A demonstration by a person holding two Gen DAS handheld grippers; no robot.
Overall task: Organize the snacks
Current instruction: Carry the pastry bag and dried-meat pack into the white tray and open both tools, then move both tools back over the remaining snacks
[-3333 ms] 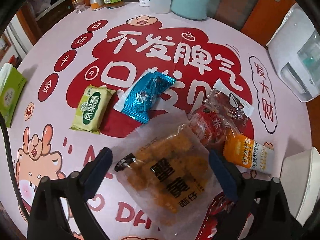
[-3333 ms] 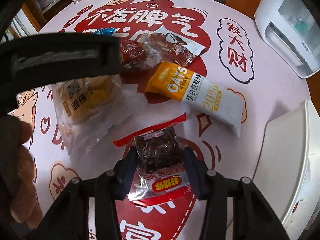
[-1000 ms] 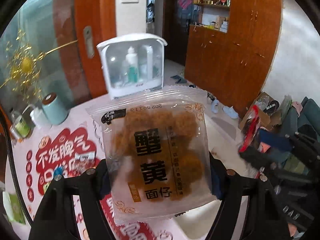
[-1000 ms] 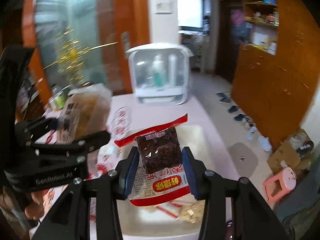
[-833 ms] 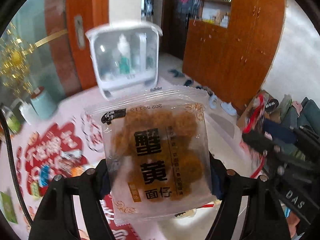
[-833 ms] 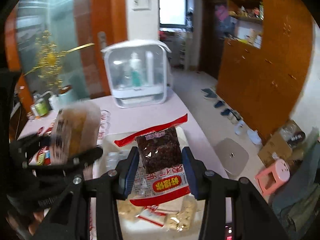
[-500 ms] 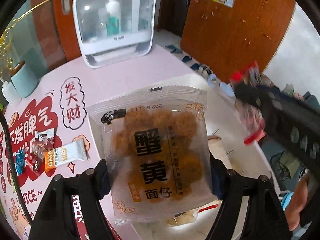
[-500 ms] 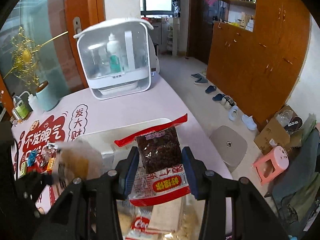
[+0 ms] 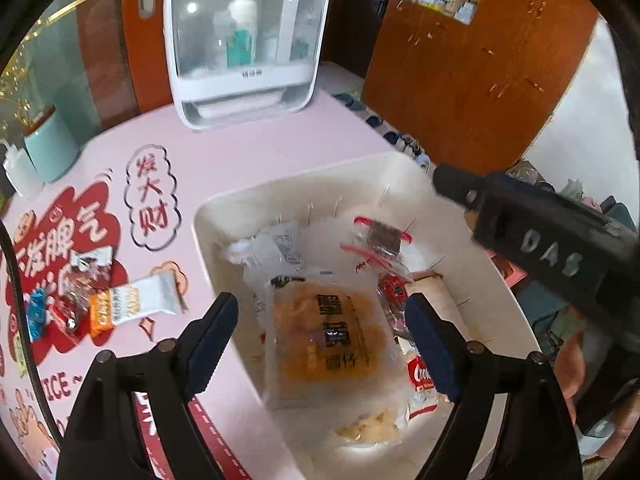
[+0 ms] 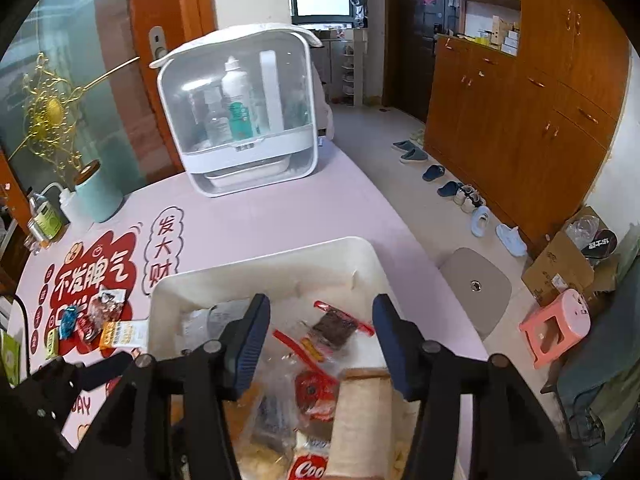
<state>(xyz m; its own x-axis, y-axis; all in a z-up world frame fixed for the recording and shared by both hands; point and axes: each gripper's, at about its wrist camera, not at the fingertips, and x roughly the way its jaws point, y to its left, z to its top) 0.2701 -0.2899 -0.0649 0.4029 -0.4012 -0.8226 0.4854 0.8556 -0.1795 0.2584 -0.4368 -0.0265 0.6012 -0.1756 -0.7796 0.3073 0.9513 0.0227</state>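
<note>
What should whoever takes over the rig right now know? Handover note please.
Left gripper: open, jaws just been opening, nothing pressed between the fingers; the clear packet of orange-brown snack with black characters lies below it in the white plastic bin.
Right gripper: open, jaws just been opening; the red-edged clear packet of dark snack lies in the bin.
Done: both packets dropped in.
Left: the orange-and-white bar, red wrapped snacks and blue packet wait on the pink printed tablecloth.
</note>
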